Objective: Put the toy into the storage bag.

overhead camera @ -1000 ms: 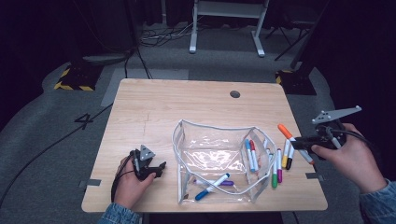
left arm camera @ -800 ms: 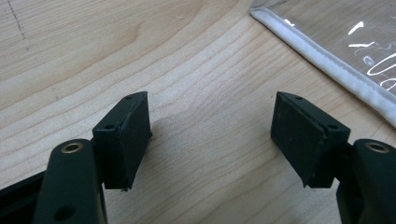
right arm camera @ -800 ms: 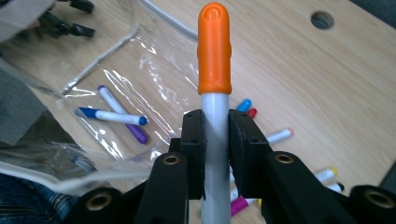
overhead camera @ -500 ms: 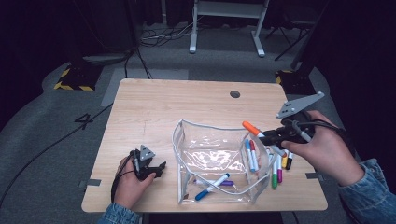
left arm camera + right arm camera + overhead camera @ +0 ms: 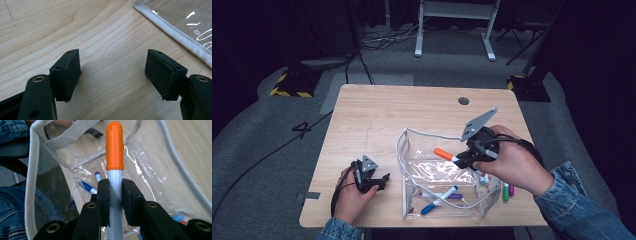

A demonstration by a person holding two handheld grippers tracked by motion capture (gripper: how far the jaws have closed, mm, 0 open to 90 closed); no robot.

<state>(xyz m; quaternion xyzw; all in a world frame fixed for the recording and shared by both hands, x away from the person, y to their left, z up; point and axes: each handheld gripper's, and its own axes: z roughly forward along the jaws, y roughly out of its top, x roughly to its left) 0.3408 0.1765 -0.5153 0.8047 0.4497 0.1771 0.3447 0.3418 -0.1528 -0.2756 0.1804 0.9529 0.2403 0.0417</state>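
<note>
Right gripper [image 5: 463, 159] clamped on orange marker [image 5: 444, 154], moved from table edge to over clear pouch [image 5: 404, 165]. Ready to drop in. Left gripper [image 5: 379, 181] apart, empty.

Legible marks, one item: numeral "4" [image 5: 300, 127], dark, on the grey floor left of the table [image 5: 377, 115], near its far-left corner. No readable lettering on the markers, pouch or grippers.
</note>
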